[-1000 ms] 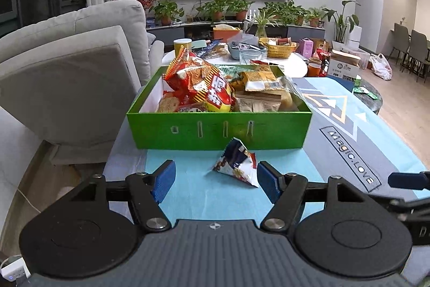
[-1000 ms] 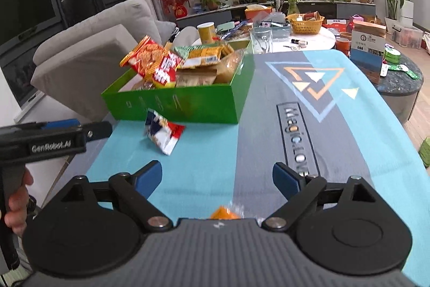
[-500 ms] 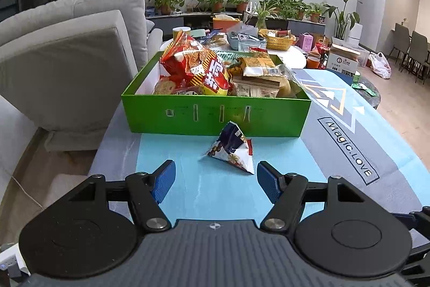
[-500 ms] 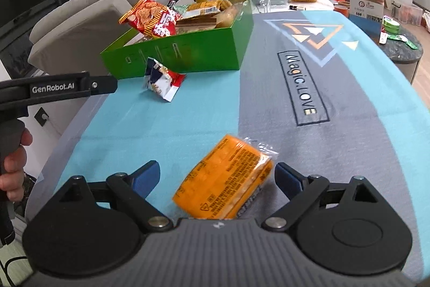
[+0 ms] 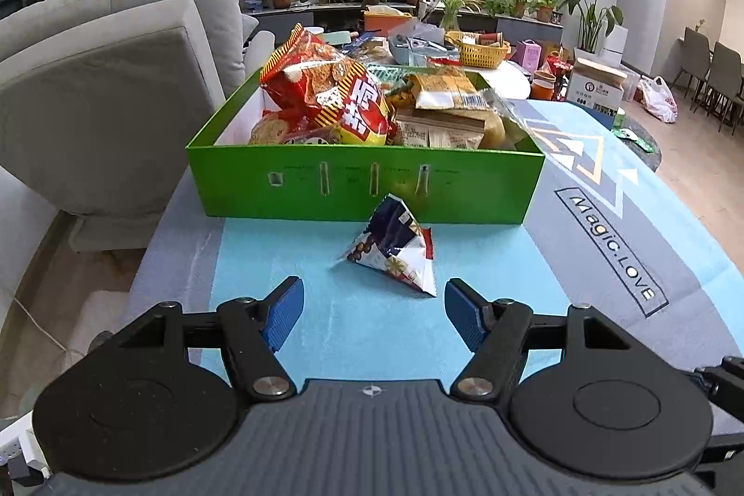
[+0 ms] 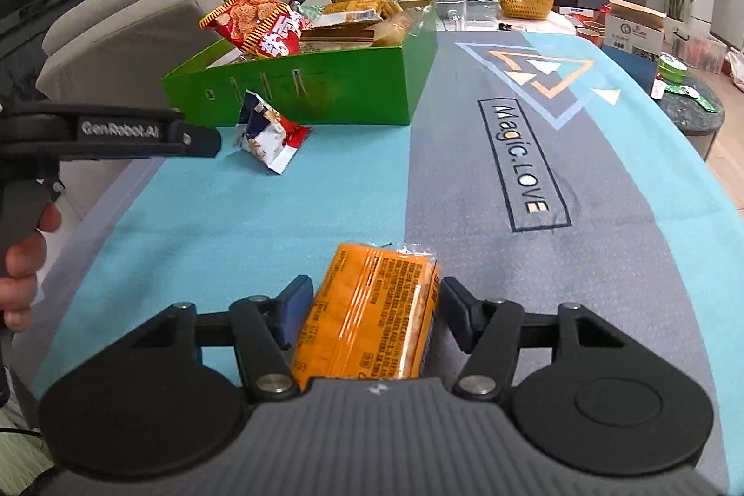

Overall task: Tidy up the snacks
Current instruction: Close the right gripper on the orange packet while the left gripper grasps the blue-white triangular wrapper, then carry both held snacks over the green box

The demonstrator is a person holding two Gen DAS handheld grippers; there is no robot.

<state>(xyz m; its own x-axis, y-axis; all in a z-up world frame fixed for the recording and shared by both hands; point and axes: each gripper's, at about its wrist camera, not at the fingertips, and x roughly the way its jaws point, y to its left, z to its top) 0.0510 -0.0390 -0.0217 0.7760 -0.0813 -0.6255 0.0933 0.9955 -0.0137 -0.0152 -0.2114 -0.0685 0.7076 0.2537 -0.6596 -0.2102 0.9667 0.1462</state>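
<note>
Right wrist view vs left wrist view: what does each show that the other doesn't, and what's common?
Only the right wrist view shows the orange snack pack between the right gripper fingers, and the person's hand on the left gripper's handle. Whether the fingers grip the pack is unclear.

Only the left wrist view shows the left gripper open, nothing between its fingers, facing the triangular snack packet.

Both show the green box full of snacks, that triangular packet in front of it, the blue-grey table mat and the sofa.

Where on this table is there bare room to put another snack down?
Bare cloth lies right of the green cardboard box, around the Magic.LOVE lettering, and between the small blue-and-white triangular packet and the orange wrapped snack pack. The box itself is heaped full.
</note>
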